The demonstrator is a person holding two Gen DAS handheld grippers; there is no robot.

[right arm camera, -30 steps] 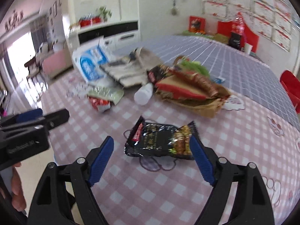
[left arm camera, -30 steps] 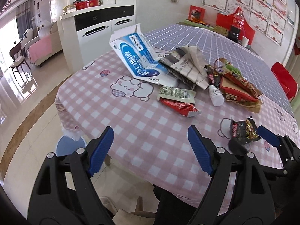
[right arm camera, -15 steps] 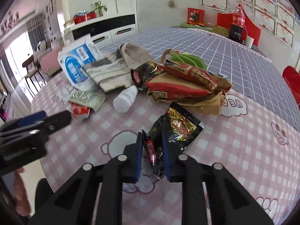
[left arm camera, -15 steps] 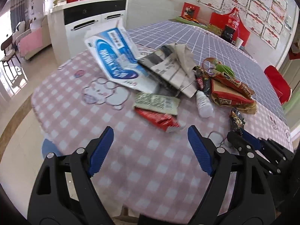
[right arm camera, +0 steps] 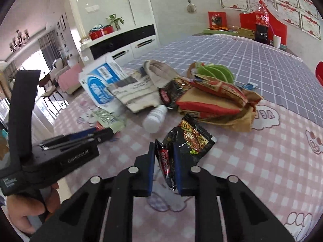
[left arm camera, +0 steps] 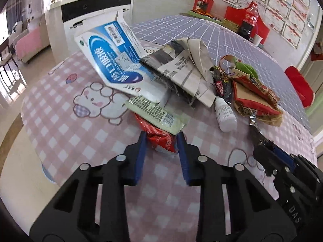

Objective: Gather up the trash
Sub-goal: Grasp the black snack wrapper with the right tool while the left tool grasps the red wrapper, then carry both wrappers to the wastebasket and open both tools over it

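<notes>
Two grippers are working the table (left arm camera: 66, 125) at once, so here's the rundown from left to right. Over on the left, the left gripper (left arm camera: 161, 139) has its fingers closing around the near end of a red snack wrapper (left arm camera: 159, 136), which lies flat on the pink checked cloth and is tucked partly under a pale green packet (left arm camera: 155, 111); my guess is it goes for the free end so the green one stays put. Behind those sit a big blue-and-white carton (left arm camera: 113, 60), a folded newspaper (left arm camera: 181, 66) and a small white bottle (left arm camera: 226, 115) on its side. On the right, the right gripper (right arm camera: 164, 151) has its fingers pinched nearly together on one edge of a black snack wrapper (right arm camera: 187, 141), so the rest of the bag stands out past the tips. Further right, a heap of red and brown wrappers (right arm camera: 212, 104) sits on the cloth, not yet collected.
</notes>
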